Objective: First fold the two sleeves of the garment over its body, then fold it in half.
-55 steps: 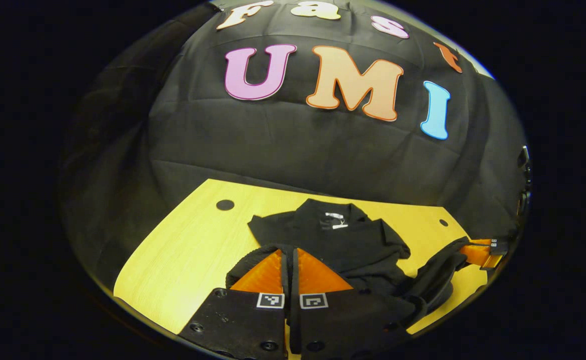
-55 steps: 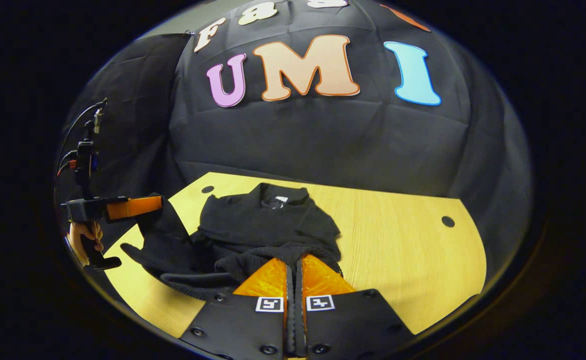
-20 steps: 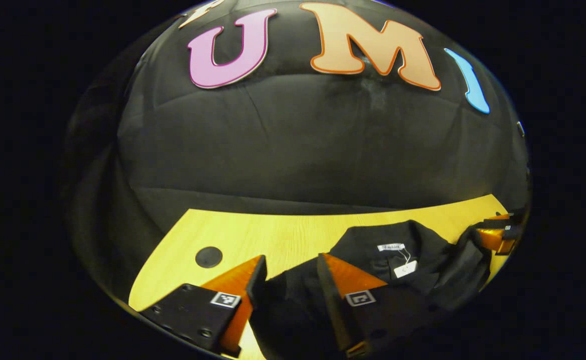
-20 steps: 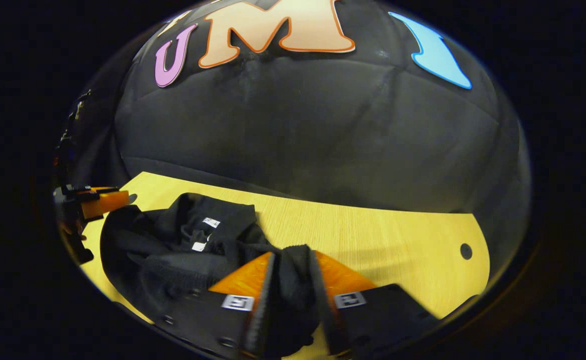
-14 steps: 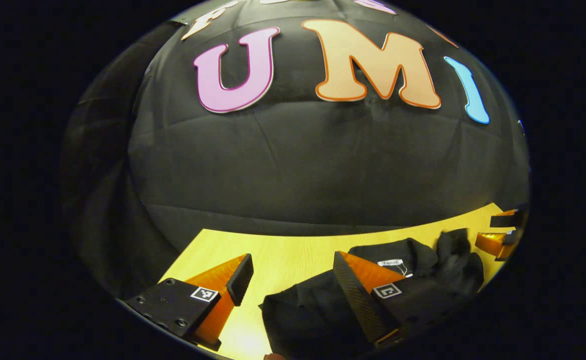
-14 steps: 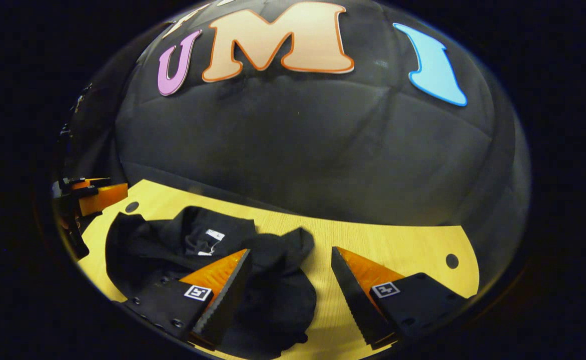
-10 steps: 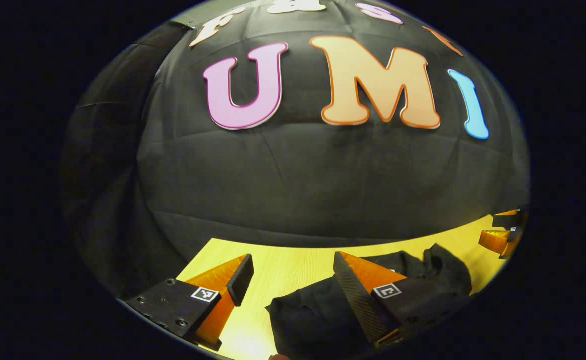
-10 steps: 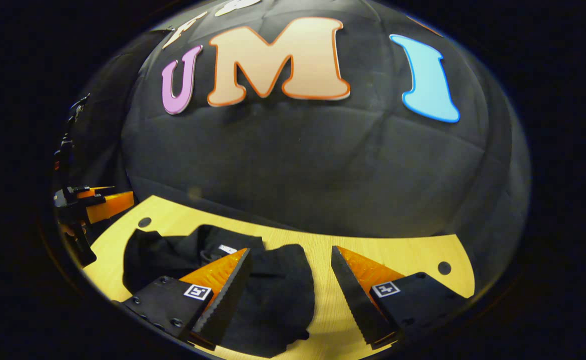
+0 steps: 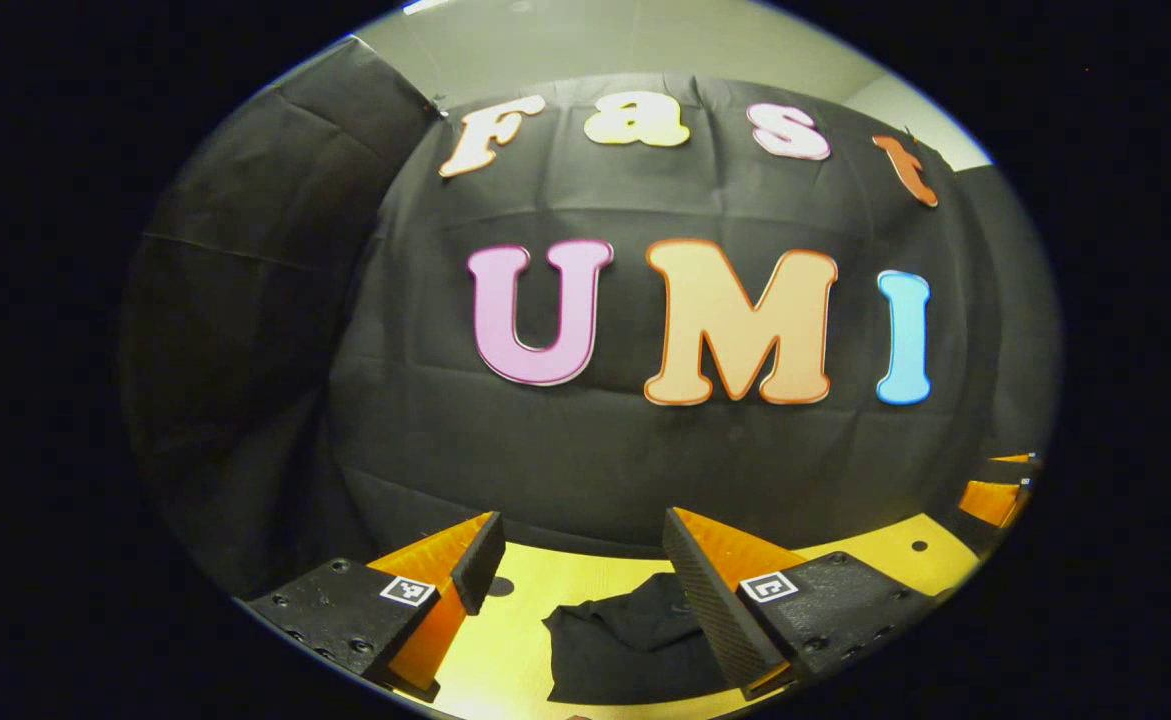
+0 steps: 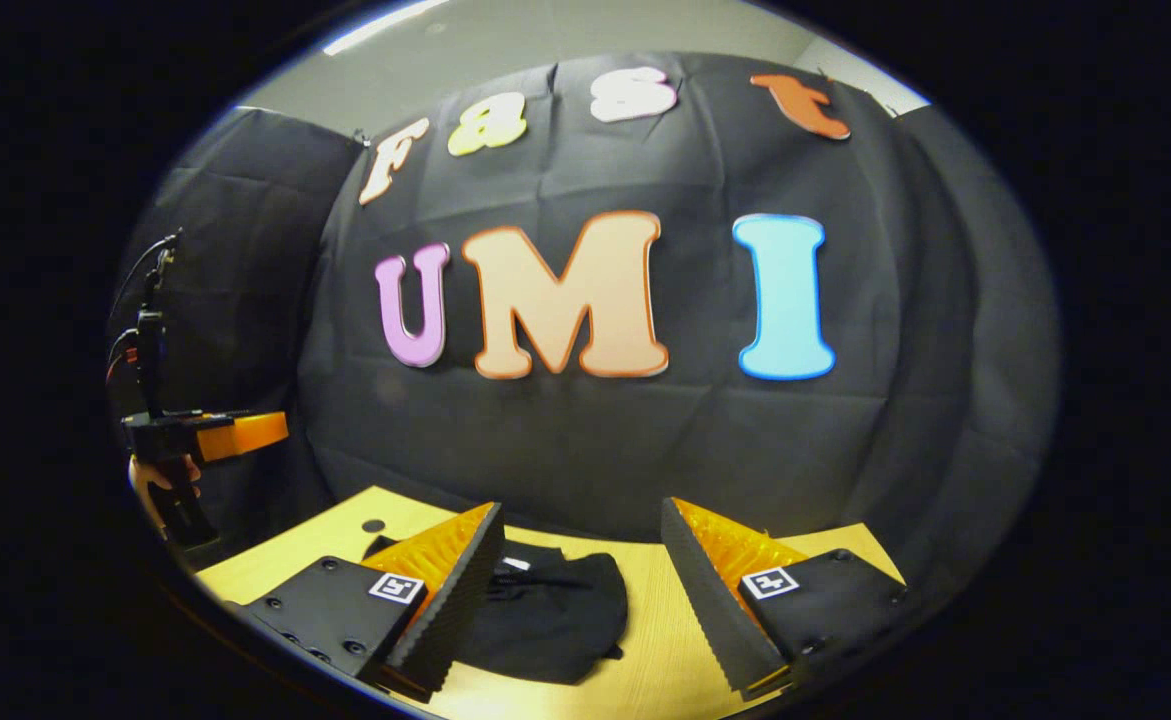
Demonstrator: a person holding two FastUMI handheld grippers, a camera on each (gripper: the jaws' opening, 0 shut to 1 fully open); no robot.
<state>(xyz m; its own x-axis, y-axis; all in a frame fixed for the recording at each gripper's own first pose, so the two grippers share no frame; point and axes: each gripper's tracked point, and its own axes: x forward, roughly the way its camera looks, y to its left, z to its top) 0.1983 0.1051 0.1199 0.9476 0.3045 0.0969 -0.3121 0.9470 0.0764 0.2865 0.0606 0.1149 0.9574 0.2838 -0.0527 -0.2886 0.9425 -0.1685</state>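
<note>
The black garment point(image 9: 625, 640) lies folded in a compact bundle on the yellow wooden table point(image 9: 515, 650); in the right gripper view the garment point(image 10: 550, 615) shows a small white tag near its collar. My left gripper point(image 9: 575, 560) is open, raised above the table, with nothing between its fingers. My right gripper point(image 10: 580, 555) is open too, lifted clear of the garment. The left gripper point(image 10: 235, 432) also shows at the left edge of the right gripper view, held by a hand point(image 10: 150, 480). The right gripper point(image 9: 995, 495) shows at the right edge of the left gripper view.
The table point(image 10: 665, 640) has small round holes near its back corners point(image 9: 912, 546). The booth's black cloth wall stands close behind the table.
Both grippers let go of the garment's lower edge after carrying it up over the collar, opened wide, then rose and tilted up away from the table. The garment now lies folded.
</note>
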